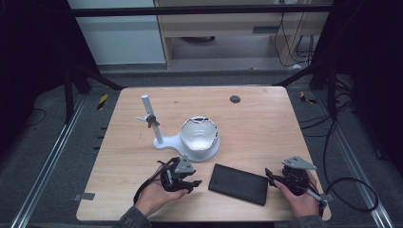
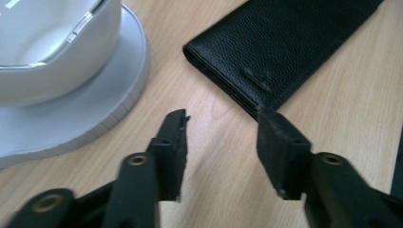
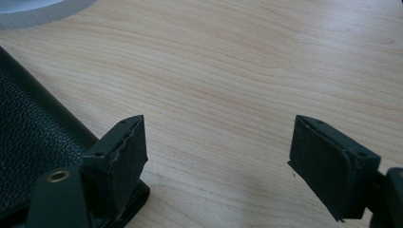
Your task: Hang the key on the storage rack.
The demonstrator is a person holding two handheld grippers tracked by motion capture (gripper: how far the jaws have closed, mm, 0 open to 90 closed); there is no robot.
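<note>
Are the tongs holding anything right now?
No. Both the left tongs and right tongs are open with nothing between them. The black wallet lies flat on the table between the two.

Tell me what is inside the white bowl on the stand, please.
The white bowl looks empty in the high view: its pale inner wall shows, with nothing lying in it. In the left gripper view its near wall hides the bottom, so a small flat item there cannot be excluded.

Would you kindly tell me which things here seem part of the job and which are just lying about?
Likely in play:
- black wallet, flanked by the open left gripper and open right gripper

Just lying about, probably:
- white bowl stand
- white post
- dark disc
</note>
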